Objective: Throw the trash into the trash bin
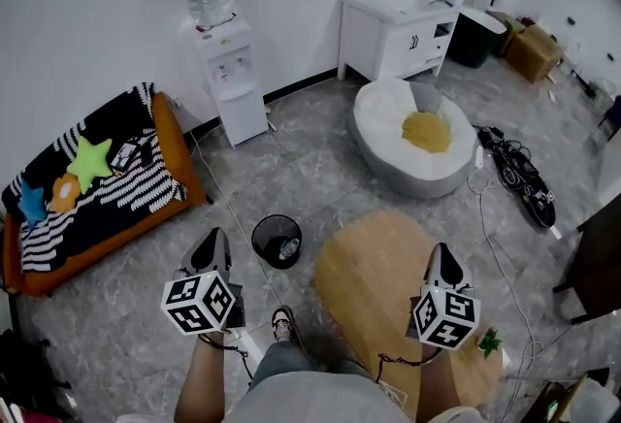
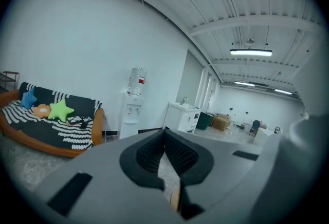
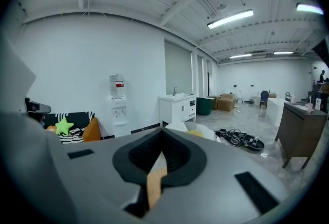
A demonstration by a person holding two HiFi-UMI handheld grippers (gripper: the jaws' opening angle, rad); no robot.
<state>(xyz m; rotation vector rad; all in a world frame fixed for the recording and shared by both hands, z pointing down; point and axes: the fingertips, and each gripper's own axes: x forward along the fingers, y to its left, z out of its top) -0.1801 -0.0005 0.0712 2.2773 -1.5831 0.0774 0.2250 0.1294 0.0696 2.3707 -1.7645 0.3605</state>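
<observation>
On the floor, trash bin upright.

The trash bin stands on the floor, just right of the left hand-held gripper. The surface lies below the right hand-held gripper. A sofa sits ahead-left of the left one, and a beanbag well ahead of the right.

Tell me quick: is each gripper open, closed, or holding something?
Left gripper: closed, nothing held.
Right gripper: closed, nothing held.
</observation>
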